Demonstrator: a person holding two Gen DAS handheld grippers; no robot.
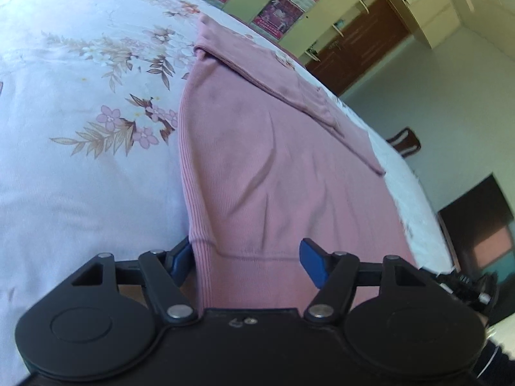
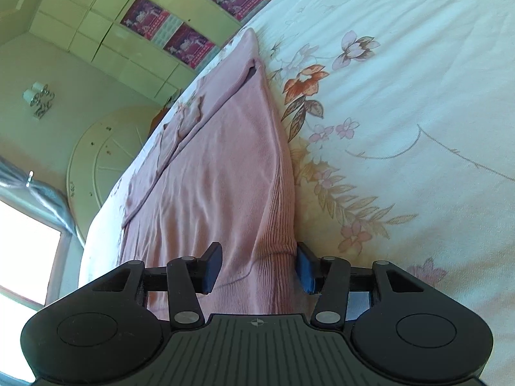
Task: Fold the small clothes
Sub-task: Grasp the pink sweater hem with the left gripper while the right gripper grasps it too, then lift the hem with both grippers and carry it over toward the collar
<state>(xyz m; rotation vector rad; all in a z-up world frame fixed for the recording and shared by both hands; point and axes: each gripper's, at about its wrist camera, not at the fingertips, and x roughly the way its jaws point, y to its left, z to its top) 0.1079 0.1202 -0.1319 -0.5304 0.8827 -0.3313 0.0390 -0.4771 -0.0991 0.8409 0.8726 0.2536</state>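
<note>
Pink garment [image 1: 273, 177] hem between both tilted grippers' parted pads.

Cream cupboards [image 2: 106, 48], bright window [image 2: 22, 257]

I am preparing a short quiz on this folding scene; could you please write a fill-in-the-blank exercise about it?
1. The garment being folded is ____ in colour.
2. It lies on a bedsheet printed with ____.
3. The hem at each gripper, left gripper and right gripper, is ____ knit.
4. The gripper pads are ____.

Missing words: pink; flowers; ribbed; blue
</note>
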